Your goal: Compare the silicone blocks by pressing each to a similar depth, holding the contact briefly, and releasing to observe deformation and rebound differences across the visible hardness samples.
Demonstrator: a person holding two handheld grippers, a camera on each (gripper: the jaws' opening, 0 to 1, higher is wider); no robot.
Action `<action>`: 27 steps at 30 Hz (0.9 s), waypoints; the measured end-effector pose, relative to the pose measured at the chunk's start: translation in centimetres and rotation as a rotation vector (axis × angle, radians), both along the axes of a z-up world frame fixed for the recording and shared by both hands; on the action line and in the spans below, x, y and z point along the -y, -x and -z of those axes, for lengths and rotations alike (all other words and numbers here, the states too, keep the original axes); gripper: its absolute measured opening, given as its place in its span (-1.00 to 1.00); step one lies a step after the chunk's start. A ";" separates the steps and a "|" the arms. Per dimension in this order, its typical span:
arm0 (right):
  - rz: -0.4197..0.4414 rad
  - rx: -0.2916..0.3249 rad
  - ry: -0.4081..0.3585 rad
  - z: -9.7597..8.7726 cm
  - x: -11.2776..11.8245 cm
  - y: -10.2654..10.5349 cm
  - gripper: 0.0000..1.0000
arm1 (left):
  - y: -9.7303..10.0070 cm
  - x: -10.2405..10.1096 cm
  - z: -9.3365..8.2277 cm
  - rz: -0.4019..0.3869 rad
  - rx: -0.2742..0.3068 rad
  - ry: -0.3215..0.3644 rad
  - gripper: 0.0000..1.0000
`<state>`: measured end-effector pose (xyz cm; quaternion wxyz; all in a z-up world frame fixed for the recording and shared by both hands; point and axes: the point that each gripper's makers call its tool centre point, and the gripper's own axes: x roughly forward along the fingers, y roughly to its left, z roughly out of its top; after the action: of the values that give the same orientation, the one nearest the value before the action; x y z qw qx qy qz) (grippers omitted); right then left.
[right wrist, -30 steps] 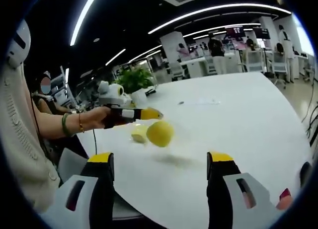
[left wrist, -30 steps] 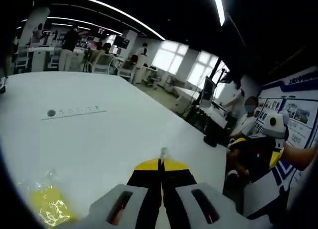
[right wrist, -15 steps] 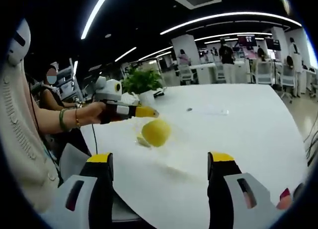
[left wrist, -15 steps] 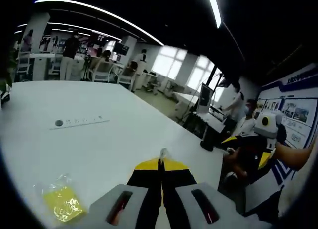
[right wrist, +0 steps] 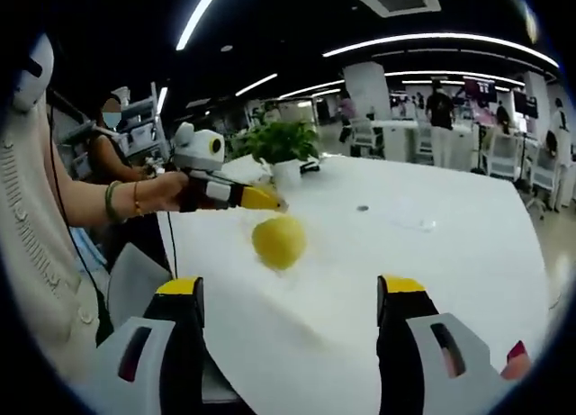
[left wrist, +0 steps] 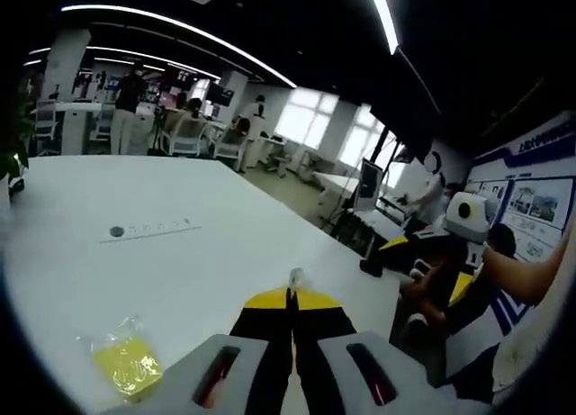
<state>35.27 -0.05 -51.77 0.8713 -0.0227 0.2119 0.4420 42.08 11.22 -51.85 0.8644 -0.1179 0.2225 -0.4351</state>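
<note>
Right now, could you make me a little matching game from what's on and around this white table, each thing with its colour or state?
Things:
1. left tool
2. right tool
3. lump
4. potted plant

States:
a. green leaves, white pot
b. jaws wide apart
c. yellow, on the table
d. jaws together

Pairs: 1-d, 2-b, 3-c, 4-a

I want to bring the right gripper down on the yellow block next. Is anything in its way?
Nothing visible is. The yellow block lies on the white table ahead of the open right gripper; the shut left gripper hovers behind it.
</note>
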 end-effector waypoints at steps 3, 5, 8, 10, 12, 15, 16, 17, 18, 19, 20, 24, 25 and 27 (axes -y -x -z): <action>-0.025 0.001 0.011 -0.2 -0.6 -0.7 0.46 | 0.4 -0.1 -0.4 0.008 0.004 0.005 -1.00; -0.048 0.004 0.029 -0.2 -1.1 -1.2 0.46 | 0.5 -0.3 -0.6 0.010 0.011 0.004 -1.00; -0.082 0.009 0.043 -0.4 -2.0 -1.9 0.46 | 0.6 -0.4 -0.5 0.019 0.009 0.002 -1.00; -0.107 0.016 0.059 -0.5 -2.6 -2.3 0.45 | 0.6 -0.4 -0.5 0.023 0.012 -0.003 -1.00; -0.127 0.014 0.068 -0.5 -3.1 -2.6 0.45 | 0.7 -0.4 -0.4 0.024 0.009 0.000 -1.00; -0.164 0.020 0.098 -0.5 -4.0 -3.1 0.45 | 0.7 -0.4 -0.5 0.029 0.008 0.003 -1.00; -0.179 0.018 0.105 -0.4 -4.4 -3.2 0.46 | 0.7 -0.5 -0.6 0.027 0.010 0.001 -1.00; -0.189 0.015 0.111 -0.4 -4.6 -3.3 0.45 | 0.6 -0.5 -0.6 0.027 0.011 0.002 -1.00; -0.196 0.017 0.118 -0.4 -4.8 -3.5 0.45 | 0.6 -0.6 -0.7 0.028 0.010 0.005 -1.00; -0.210 0.027 0.128 -0.5 -5.1 -3.7 0.45 | 0.6 -0.6 -0.7 0.027 0.010 0.007 -1.00; -0.216 0.025 0.131 -0.5 -5.3 -3.8 0.45 | 0.6 -0.6 -0.7 0.028 0.009 0.007 -1.00; -0.253 0.028 0.141 -0.6 -6.5 -4.3 0.45 | 0.5 -0.6 -0.9 0.029 0.012 0.007 -1.00; -0.261 0.029 0.147 -0.5 -6.7 -4.4 0.44 | 0.4 -0.6 -0.9 0.029 0.011 0.008 -1.00; -0.282 0.025 0.157 -0.3 -7.3 -4.5 0.44 | 0.4 -0.6 -1.1 0.030 0.013 0.013 -1.00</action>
<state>39.75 7.27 -51.45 0.7986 -0.1257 0.2295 0.5420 41.73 11.87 -50.73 0.8585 -0.1173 0.2159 -0.4501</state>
